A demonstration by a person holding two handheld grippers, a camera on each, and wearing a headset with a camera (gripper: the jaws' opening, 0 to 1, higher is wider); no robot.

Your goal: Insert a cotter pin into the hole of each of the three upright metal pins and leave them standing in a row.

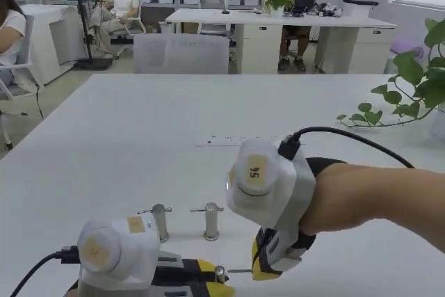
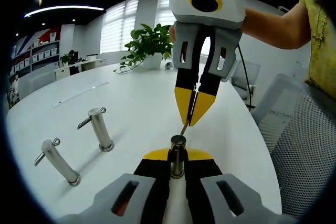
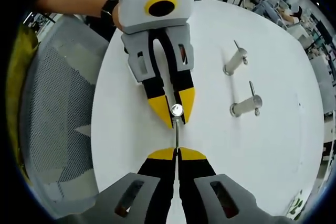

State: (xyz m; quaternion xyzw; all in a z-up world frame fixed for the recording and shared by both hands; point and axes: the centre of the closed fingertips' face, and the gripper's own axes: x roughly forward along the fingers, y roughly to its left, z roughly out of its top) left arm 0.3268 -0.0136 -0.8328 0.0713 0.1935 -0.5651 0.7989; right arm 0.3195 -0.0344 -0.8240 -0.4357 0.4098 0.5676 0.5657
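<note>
Closest in the head view, the left tool (image 1: 207, 273) has its yellow-tipped jaws closed on a metal pin (image 2: 177, 153), gripping it just below the head so the pin stands up between them. Facing it, the right tool (image 1: 259, 268) pinches a cotter pin (image 3: 177, 132) in shut jaws. The thin wire points straight at the held pin and its tip meets the pin's top, but I cannot tell whether it is inside the hole. Just behind, the left pin (image 1: 161, 222) and the middle pin (image 1: 211, 222) stand upright side by side on the white bench (image 1: 139, 137), each with a wire clip through its top. A power strip (image 1: 236, 140) lies farther back, and a leafy plant (image 1: 417, 81) hangs over the bench's right edge.
</note>
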